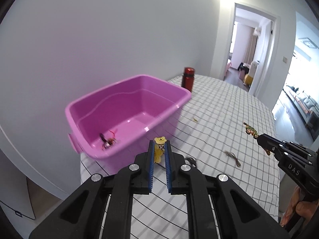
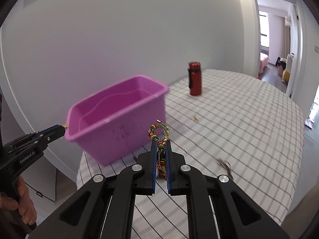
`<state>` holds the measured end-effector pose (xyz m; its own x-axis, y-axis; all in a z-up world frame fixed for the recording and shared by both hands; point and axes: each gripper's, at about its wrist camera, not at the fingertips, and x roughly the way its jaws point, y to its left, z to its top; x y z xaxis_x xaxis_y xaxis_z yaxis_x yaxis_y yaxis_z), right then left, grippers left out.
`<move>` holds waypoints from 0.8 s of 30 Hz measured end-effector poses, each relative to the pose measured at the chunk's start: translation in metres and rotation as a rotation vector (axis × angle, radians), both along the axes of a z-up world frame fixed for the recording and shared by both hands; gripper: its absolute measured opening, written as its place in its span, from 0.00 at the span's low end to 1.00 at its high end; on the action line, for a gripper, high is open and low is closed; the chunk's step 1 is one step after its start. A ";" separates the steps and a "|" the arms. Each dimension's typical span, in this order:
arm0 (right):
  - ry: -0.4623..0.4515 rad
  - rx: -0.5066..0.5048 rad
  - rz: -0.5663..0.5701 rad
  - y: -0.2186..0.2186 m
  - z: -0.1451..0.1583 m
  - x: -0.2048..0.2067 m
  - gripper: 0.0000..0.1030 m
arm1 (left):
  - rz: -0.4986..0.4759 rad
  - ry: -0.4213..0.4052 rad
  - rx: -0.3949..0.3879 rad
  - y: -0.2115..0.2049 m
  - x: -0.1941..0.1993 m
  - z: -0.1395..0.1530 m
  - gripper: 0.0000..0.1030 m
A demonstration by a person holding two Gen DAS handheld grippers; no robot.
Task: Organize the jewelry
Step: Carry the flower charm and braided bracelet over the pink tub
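Note:
A pink plastic bin [image 1: 127, 107] stands at the left end of the checked tablecloth; it also shows in the right wrist view [image 2: 117, 119]. Dark and red jewelry pieces [image 1: 107, 139] lie in its near corner. My left gripper [image 1: 159, 145] is shut on a yellow bear charm [image 1: 159, 149], held just before the bin's near rim. My right gripper [image 2: 161, 143] is shut on a multicoloured beaded bracelet [image 2: 159, 133], held above the table right of the bin. The right gripper also shows in the left wrist view [image 1: 261, 137].
A red bottle [image 1: 187, 78] stands behind the bin, also in the right wrist view [image 2: 195, 78]. A brown cord piece [image 1: 232, 157] and a dark piece [image 1: 191, 160] lie on the cloth [image 1: 229, 103]. A small gold bit [image 1: 194, 119] lies farther back. A doorway opens at the right.

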<state>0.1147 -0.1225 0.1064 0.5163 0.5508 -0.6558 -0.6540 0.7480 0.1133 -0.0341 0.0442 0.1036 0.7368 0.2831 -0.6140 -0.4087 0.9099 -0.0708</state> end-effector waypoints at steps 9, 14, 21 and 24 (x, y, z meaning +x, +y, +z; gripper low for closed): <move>-0.029 -0.002 -0.005 0.095 0.015 0.019 0.08 | -0.011 -0.031 0.006 0.090 0.019 0.014 0.10; -0.043 -0.014 -0.001 0.150 0.013 0.033 0.08 | -0.026 -0.020 -0.013 0.135 0.038 0.006 0.10; 0.030 -0.029 0.006 0.215 -0.009 0.056 0.08 | -0.034 -0.001 -0.065 0.187 0.061 -0.013 0.10; 0.067 -0.054 0.016 0.239 -0.022 0.066 0.08 | -0.033 0.033 -0.103 0.207 0.072 -0.026 0.10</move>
